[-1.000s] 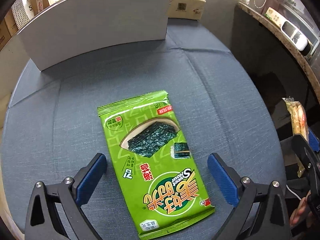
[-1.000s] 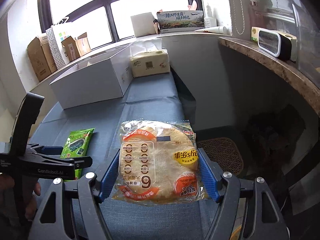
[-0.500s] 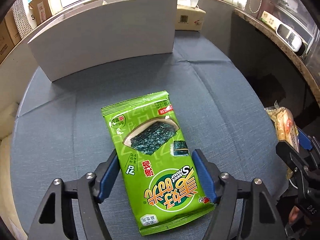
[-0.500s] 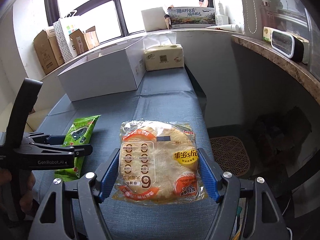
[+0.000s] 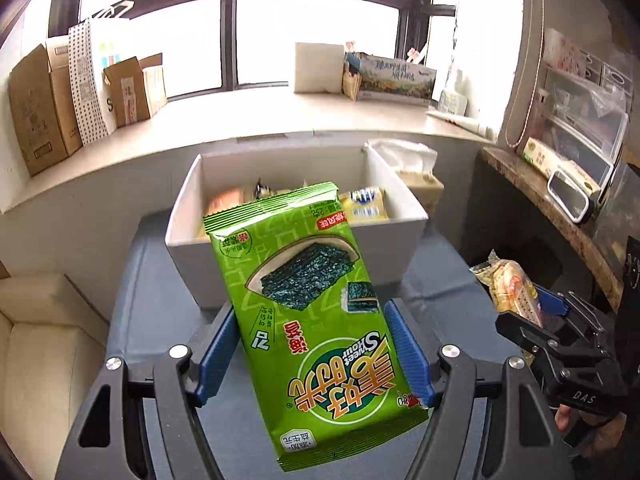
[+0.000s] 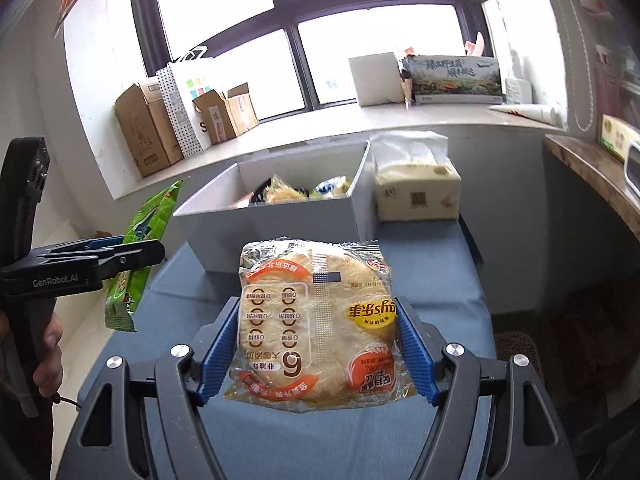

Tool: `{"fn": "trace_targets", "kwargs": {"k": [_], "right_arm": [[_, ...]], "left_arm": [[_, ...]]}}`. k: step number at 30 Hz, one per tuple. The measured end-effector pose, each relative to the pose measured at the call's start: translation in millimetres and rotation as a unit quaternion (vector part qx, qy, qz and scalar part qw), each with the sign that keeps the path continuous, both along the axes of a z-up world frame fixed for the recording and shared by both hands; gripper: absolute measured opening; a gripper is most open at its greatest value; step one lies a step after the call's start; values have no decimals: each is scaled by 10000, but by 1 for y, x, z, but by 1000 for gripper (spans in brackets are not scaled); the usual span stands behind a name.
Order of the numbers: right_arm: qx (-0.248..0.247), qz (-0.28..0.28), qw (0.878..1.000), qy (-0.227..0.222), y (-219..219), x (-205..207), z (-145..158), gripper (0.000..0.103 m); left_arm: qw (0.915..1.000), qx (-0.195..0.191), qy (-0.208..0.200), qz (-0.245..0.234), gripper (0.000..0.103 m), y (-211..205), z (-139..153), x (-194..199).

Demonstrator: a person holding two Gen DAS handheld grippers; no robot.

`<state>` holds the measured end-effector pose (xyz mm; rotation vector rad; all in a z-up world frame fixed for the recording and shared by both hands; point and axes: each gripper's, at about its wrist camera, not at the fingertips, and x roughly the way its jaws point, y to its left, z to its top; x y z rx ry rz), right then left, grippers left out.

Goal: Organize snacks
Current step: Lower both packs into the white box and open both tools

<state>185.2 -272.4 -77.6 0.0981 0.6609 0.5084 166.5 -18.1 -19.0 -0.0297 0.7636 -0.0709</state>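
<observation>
My left gripper (image 5: 312, 354) is shut on a green seaweed snack packet (image 5: 308, 312) and holds it in the air in front of the white box (image 5: 400, 236). The packet also shows at the left of the right wrist view (image 6: 136, 256), held by the left gripper (image 6: 120, 258). My right gripper (image 6: 316, 354) is shut on a clear-wrapped round bread packet (image 6: 316, 320), held above the blue cloth, short of the box (image 6: 280, 224). The bread (image 5: 510, 288) and right gripper (image 5: 548, 320) show at the right of the left wrist view. The box holds several snack packets (image 6: 296, 192).
A tissue pack (image 6: 416, 192) stands right of the box on the blue-covered table (image 6: 440, 280). Behind is a windowsill (image 5: 280, 108) with cardboard boxes (image 6: 148, 136) and a paper bag. A stone counter (image 5: 560, 208) runs along the right. A cream seat (image 5: 44, 352) lies left.
My left gripper closed on the seaweed packet, lifted it off the cloth and tilted up to face the box. My right gripper rose a little with the bread.
</observation>
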Motion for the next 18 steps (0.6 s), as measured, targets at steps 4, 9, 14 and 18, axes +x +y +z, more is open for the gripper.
{"fn": "trace_targets", "kwargs": {"k": [4,9,14,18], "right_arm": [[226,80,9997,-14,31,59,27,78],[-65,57,10000,15,72,136,47,78],[-401,16,9988,278,101,199,47,82],[-700,-221,9959,524,111,220,40,94]], "left_arm": [[9997,19,-250,-8,77,25,25,48],[9987,288,-407,-43,77,38,35,117],[9990,337,-267,-84,94,48,23,166],[9980,521,-63,349,103,56,7,180]]}}
